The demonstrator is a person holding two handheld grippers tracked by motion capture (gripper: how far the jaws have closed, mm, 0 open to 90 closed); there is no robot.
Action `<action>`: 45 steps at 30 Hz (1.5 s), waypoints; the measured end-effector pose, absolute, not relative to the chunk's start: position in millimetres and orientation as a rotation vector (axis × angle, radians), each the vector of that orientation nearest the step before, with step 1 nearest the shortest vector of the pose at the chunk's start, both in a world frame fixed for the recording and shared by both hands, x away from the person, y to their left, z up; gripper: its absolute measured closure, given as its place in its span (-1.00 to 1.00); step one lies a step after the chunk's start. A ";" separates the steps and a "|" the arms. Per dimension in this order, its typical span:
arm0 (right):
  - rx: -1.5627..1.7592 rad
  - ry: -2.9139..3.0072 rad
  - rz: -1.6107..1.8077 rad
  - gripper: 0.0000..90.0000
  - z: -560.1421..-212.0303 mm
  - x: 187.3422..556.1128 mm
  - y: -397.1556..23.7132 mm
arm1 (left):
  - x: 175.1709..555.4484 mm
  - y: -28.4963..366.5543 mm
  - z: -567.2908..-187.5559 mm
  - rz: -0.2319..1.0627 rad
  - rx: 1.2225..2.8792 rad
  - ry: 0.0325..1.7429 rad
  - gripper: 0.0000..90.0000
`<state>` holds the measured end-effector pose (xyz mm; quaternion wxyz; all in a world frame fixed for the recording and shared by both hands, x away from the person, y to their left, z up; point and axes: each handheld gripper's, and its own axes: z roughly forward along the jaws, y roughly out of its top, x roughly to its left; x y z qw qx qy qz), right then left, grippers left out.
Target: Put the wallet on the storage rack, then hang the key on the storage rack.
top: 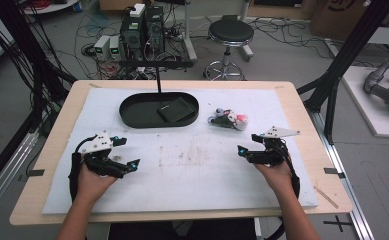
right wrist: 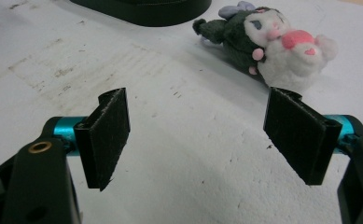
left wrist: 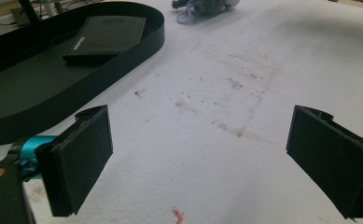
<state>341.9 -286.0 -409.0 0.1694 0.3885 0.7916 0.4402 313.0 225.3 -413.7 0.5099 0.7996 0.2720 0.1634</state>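
White foam sheeting covers the bench; a small grey-and-white plush toy, upper centre, is approached nearest by the right tongs; both tongs gape empty.

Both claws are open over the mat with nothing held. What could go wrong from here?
1. The plush toy is soft and lies on its side; the right claw might pinch only a limb, letting it dangle.
2. The wallet lies flat in the black tray; the tray wall could block the left claw from getting under it.
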 end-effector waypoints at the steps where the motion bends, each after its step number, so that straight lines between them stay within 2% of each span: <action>1: 1.105 2.253 1.253 -0.49 -408.9 341.9 -285.6 | 313.1 225.2 -413.4 0.394 1.923 0.656 -0.84; 25: 1.120 2.214 1.263 -0.51 -402.4 355.4 -295.5 | 310.2 224.0 -414.9 0.397 1.933 0.672 -0.84; 36: 1.062 2.282 1.109 -0.52 -381.7 406.1 -284.7 | 310.0 224.6 -414.7 0.406 1.940 0.665 -0.84; 45: 1.010 2.316 1.025 -0.53 -381.9 447.2 -257.0 | 308.9 225.2 -414.8 0.413 1.940 0.668 -0.84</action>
